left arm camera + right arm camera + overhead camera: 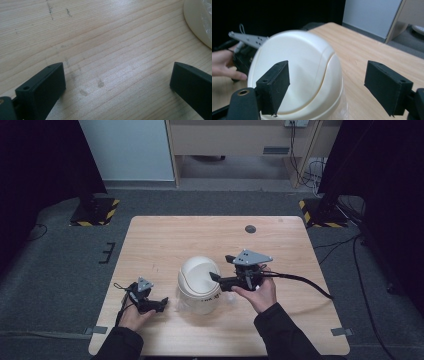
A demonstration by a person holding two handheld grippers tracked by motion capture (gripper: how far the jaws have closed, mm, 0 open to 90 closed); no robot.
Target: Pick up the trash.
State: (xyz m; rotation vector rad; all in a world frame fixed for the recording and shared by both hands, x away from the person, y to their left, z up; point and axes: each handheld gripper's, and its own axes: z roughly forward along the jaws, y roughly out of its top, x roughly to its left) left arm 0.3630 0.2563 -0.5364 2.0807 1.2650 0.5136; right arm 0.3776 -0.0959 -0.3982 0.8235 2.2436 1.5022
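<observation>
High view is showing a wooden table [165,235] on grey carpet; the white bin [200,282] is sitting centre, bare board spreading toward twelve o'clock. Right gripper [216,278] and left gripper [162,302] are both gaping, gripping nothing.

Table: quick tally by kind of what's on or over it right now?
White bins: 1, bin
Clear plastic under the bin: 1, plastic
Grippers: 2, left gripper, right gripper
Total: 4
</observation>
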